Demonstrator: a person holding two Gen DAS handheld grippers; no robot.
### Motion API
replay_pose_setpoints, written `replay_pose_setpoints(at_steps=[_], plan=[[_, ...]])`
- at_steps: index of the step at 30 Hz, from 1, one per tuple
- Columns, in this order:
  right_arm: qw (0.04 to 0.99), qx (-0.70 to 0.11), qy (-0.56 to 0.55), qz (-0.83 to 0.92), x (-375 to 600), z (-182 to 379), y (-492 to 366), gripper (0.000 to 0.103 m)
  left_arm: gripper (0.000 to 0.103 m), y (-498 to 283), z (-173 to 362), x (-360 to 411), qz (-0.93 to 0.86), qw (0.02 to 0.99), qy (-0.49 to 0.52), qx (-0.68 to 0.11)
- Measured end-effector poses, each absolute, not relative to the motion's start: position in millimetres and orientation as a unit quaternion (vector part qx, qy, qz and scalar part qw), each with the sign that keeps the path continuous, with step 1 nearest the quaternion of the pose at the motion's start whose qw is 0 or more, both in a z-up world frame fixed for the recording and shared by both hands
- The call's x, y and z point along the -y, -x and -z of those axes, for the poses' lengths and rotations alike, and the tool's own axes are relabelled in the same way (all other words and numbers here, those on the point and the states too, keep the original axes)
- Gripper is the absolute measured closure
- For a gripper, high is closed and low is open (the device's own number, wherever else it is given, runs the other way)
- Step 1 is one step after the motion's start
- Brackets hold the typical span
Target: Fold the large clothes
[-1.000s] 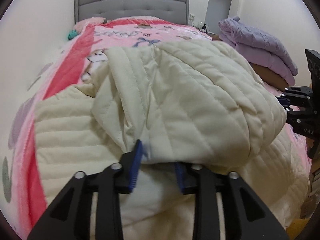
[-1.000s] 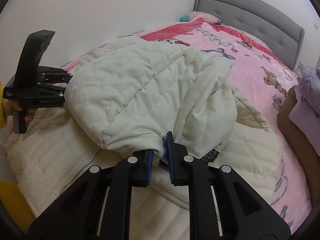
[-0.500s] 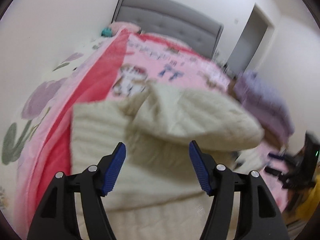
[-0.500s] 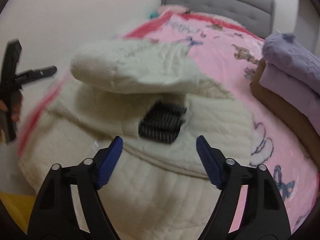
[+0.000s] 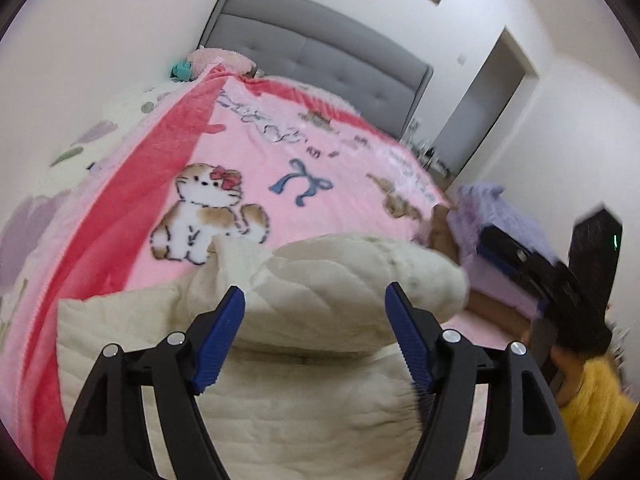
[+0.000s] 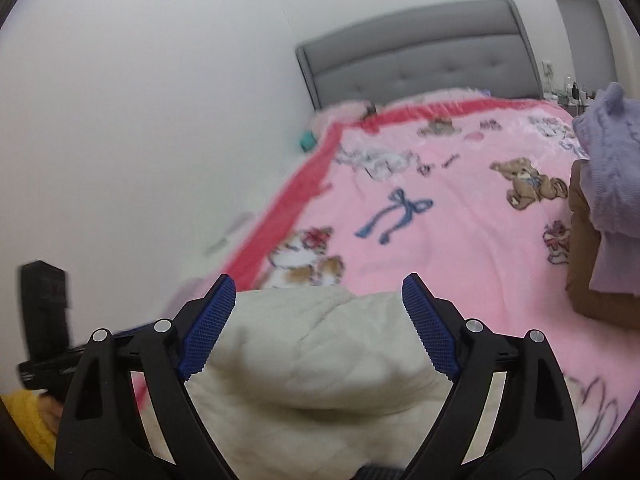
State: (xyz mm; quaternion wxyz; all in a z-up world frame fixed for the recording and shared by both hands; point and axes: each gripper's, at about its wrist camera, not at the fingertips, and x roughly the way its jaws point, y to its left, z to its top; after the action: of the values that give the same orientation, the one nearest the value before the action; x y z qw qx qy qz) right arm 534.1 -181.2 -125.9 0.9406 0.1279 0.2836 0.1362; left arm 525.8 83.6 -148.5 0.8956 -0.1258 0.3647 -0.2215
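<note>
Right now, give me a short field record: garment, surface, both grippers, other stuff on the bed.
garment: cream quilted coat, partly folded, top layer doubled over, lying on the bed
surface: pink cartoon-print fleece blanket
left gripper: jaws opening, nothing between them
right gripper: jaws opening, nothing between them
other: folded lilac fleece on a brown folded item
backdrop: grey tufted headboard

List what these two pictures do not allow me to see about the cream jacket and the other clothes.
- Cream jacket: near end cut off by the bottom edge and the left tool, left wrist view.
- Jacket's dark cuff: mostly cut off, right wrist view.
- Purple pile: cut by the right edge, blurred.
</note>
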Motion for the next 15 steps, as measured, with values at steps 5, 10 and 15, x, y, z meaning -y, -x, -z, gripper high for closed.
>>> replay_pose_setpoints(at_steps=[5, 10, 15], plan=[[0.926, -0.307, -0.128, -0.178, 176.1, 124.1, -556.5, 0.022, 0.031, -546.8, 136.0, -85.0, 0.262, 0.877, 0.152, -0.372], [0.914, -0.341, -0.167, -0.142, 180.6, 136.8, -580.8, 0.040, 0.029, -586.1, 116.0, -64.3, 0.247, 0.889, 0.150, -0.355], [0.877, -0.427, -0.172, -0.141, 170.7, 177.3, -587.3, 0.057, 0.029, -610.1, 160.8, -39.0, 0.239, 0.852, 0.119, -0.451]])
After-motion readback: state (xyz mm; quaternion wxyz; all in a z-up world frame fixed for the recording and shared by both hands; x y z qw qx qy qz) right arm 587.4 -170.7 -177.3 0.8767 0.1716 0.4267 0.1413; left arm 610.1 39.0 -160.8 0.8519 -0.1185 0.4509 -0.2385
